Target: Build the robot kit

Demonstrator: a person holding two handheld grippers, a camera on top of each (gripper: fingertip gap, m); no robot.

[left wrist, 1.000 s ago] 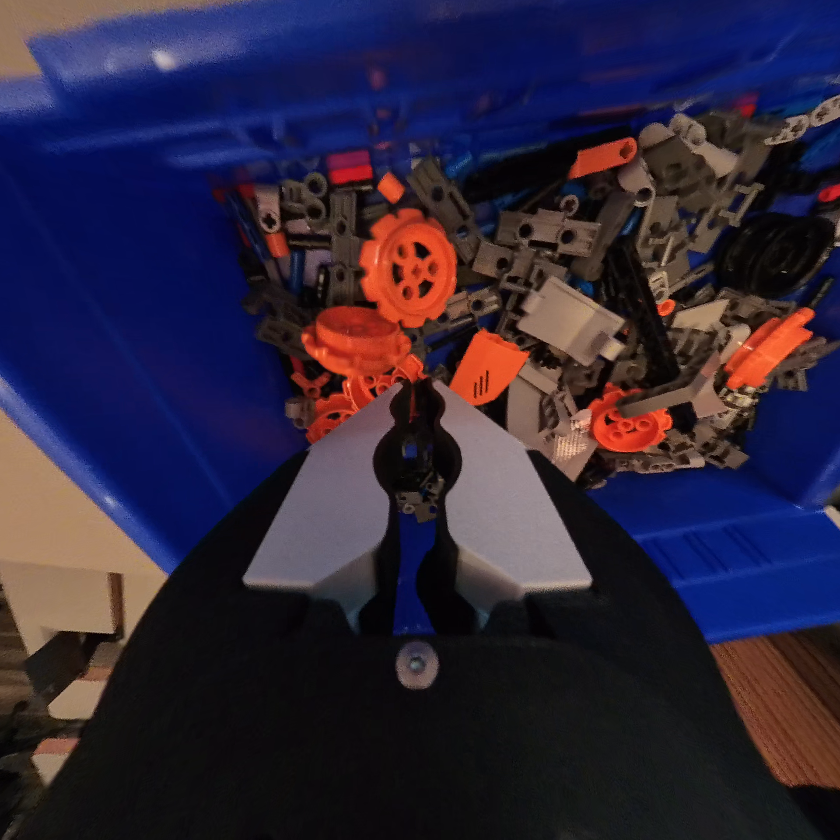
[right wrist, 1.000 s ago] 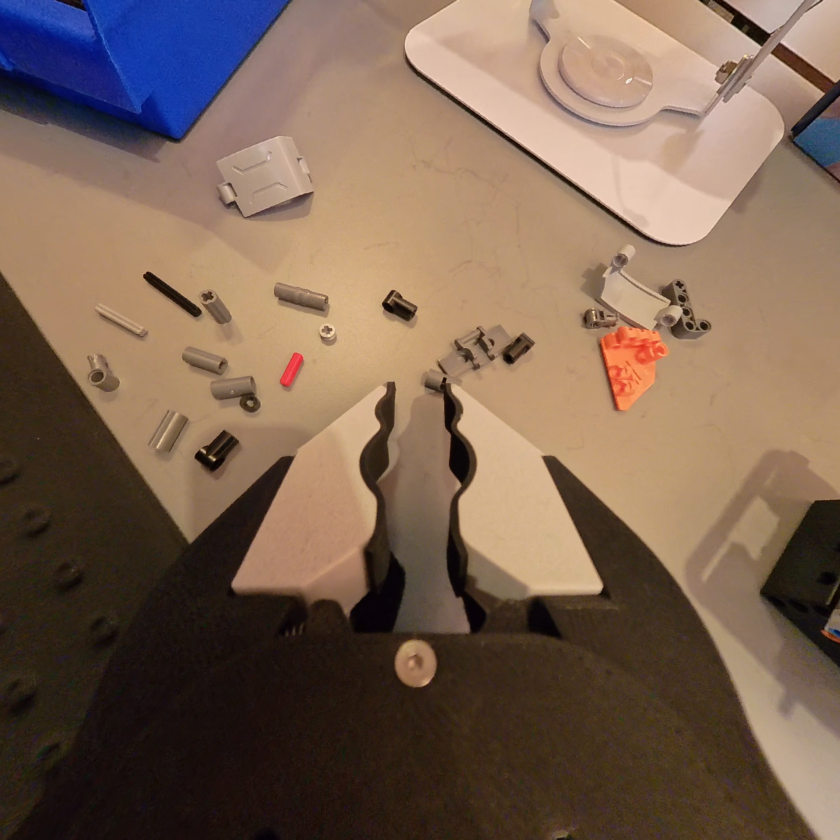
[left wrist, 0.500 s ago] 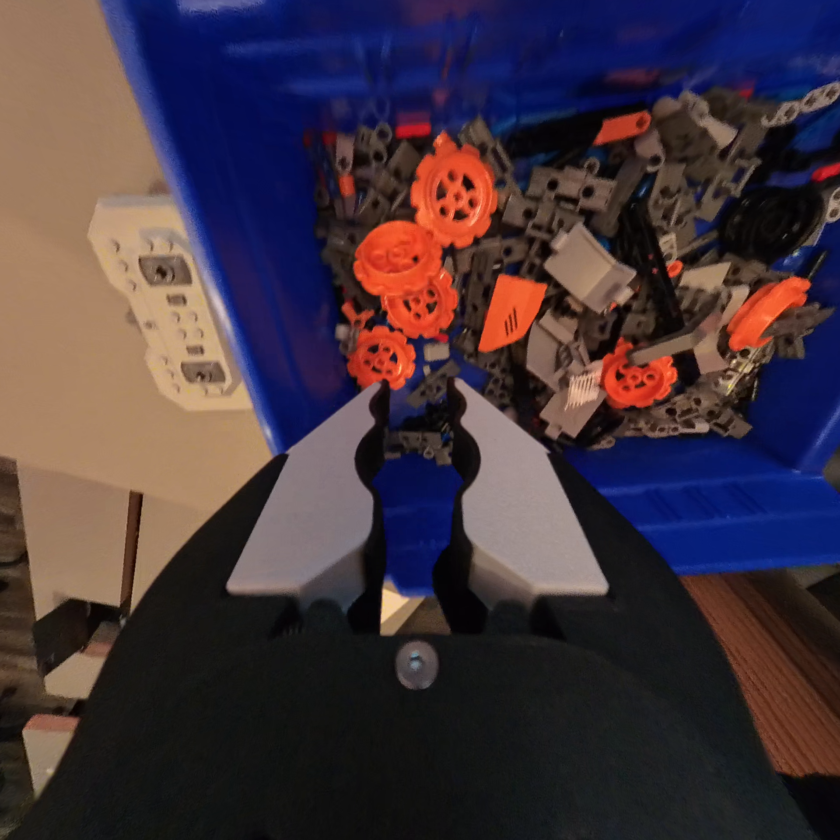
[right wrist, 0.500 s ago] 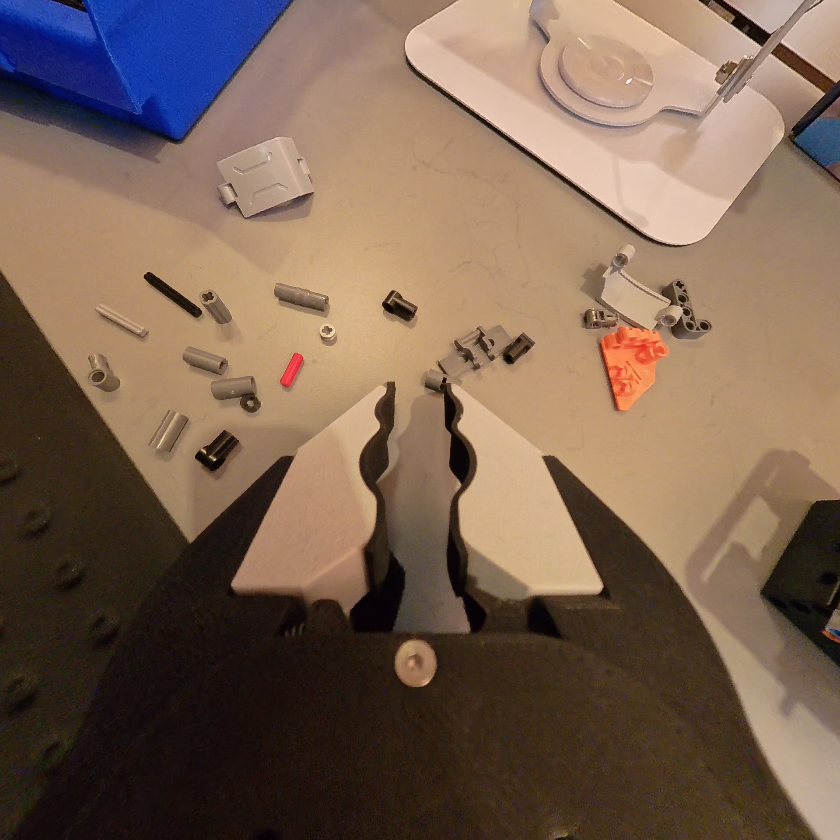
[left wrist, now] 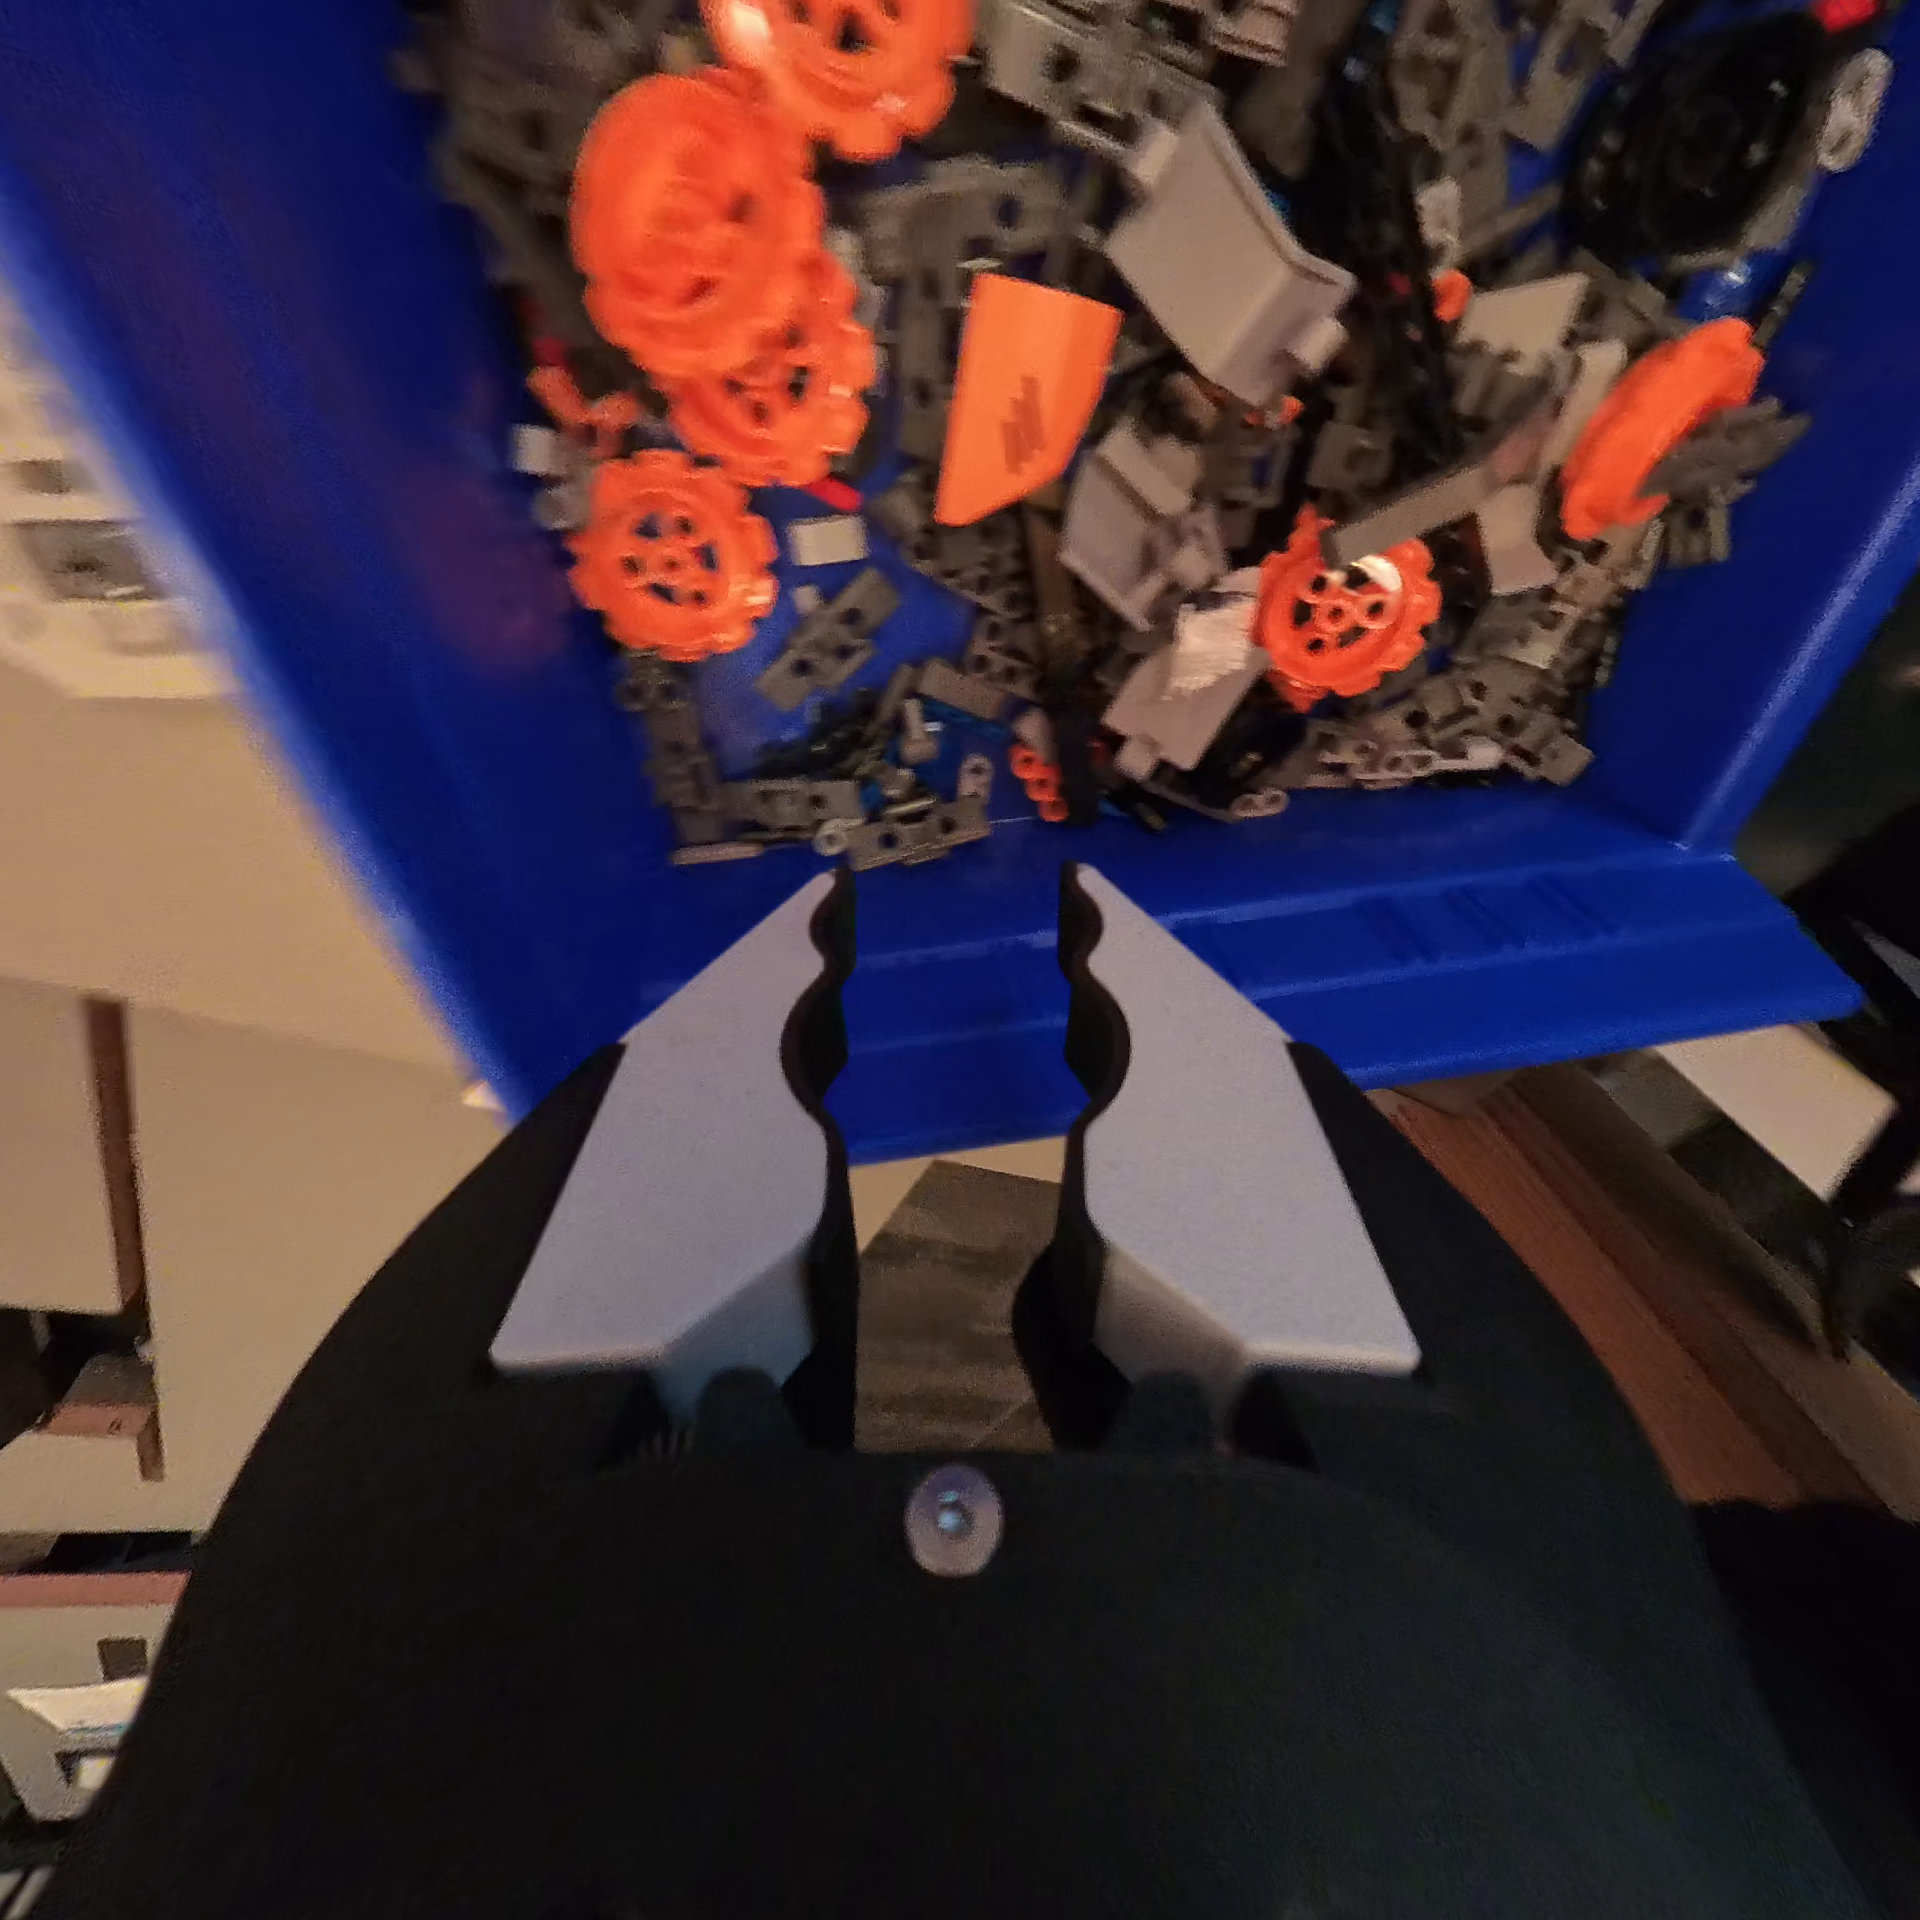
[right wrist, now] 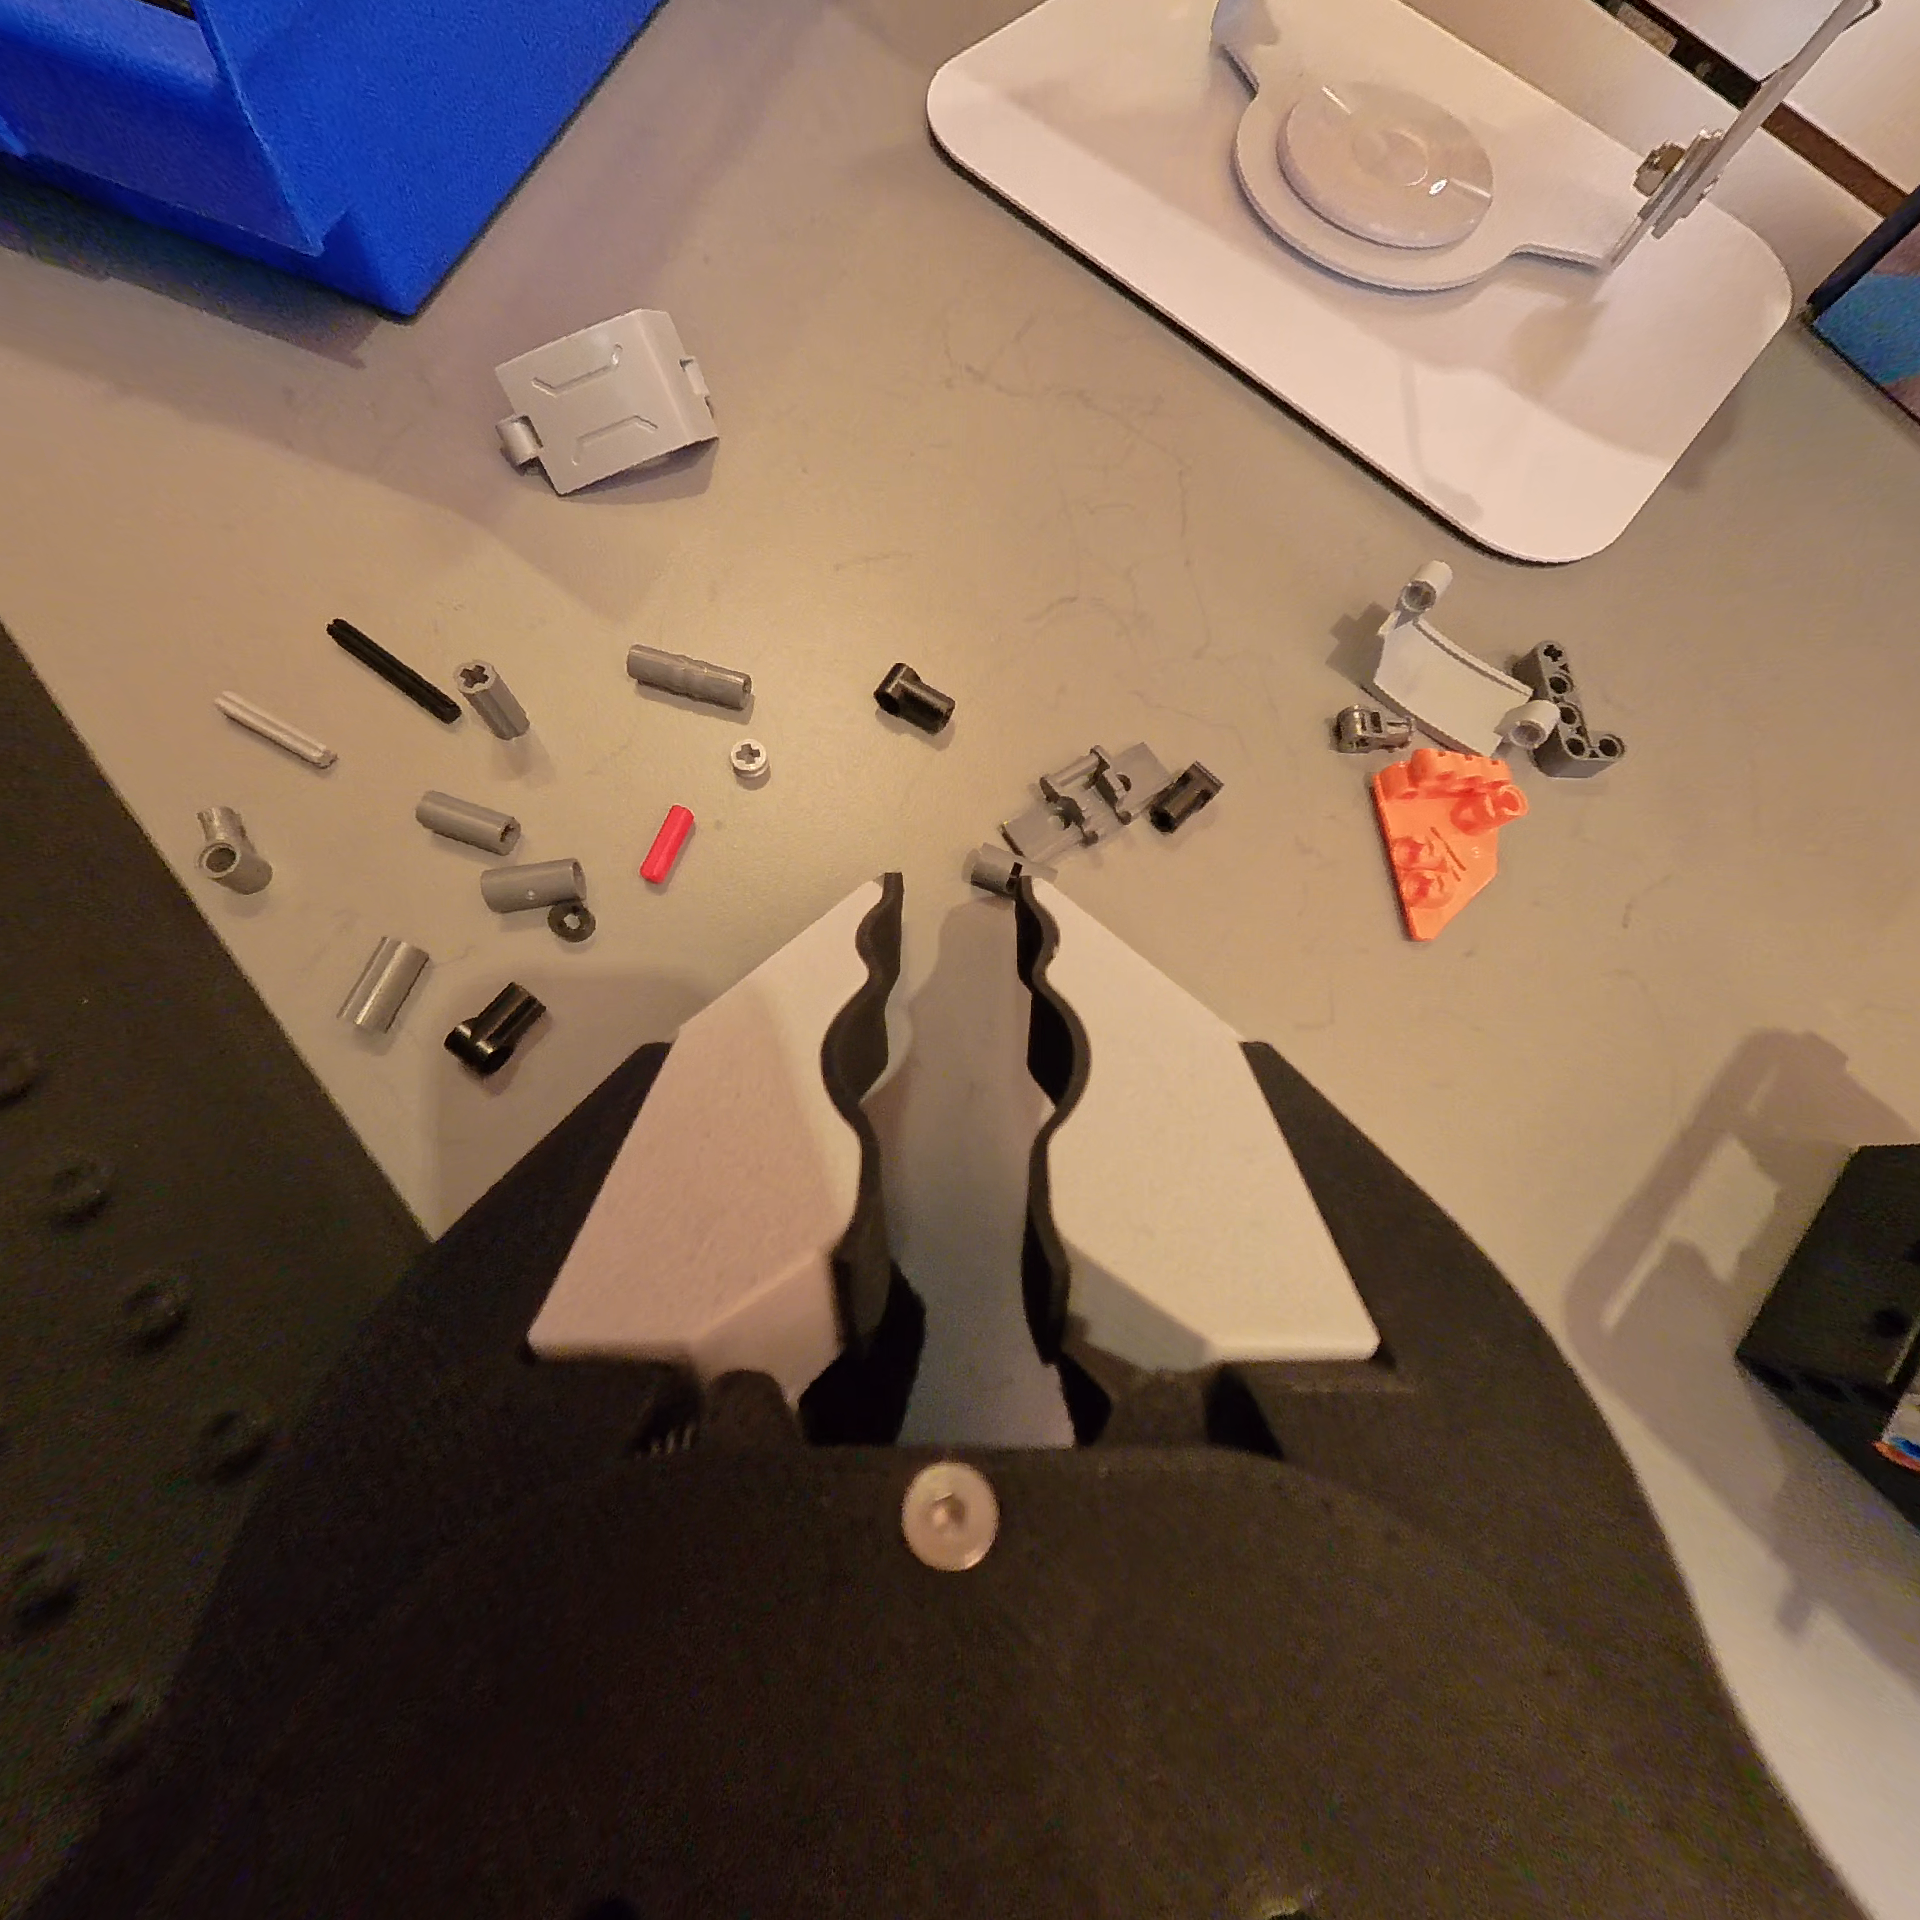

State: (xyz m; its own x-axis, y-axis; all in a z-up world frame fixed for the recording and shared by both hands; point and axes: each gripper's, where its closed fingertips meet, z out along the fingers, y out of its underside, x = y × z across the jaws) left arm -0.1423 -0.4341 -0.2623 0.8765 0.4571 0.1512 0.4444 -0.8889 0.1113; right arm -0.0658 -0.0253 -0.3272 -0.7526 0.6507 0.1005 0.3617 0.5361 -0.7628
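My left gripper (left wrist: 951,888) is open and empty, held over the near rim of a blue bin (left wrist: 1351,935). The bin holds a heap of grey, black and orange building pieces, among them orange gear wheels (left wrist: 670,556) and an orange panel (left wrist: 1023,395). My right gripper (right wrist: 961,883) is open and empty above a grey table (right wrist: 935,468). A small grey connector (right wrist: 995,868) lies just beyond its right fingertip. Loose small pins and connectors lie to the left, with a red pin (right wrist: 667,844) among them.
A grey curved panel (right wrist: 608,400) lies near a blue bin corner (right wrist: 312,135). An orange wedge piece (right wrist: 1439,831) and grey parts lie at the right. A white stand base (right wrist: 1403,312) is at the back right. A black block (right wrist: 1839,1320) sits at the right edge. There is about 45 cm between the tips of the two grippers. The red pin (right wrist: 667,844) is about 5 cm from my right fingertips and 40 cm from my left.
My left gripper has opened wider and pulled back from the pile to the bin's near rim; the dark piece between its fingers is gone. The right gripper has not moved.
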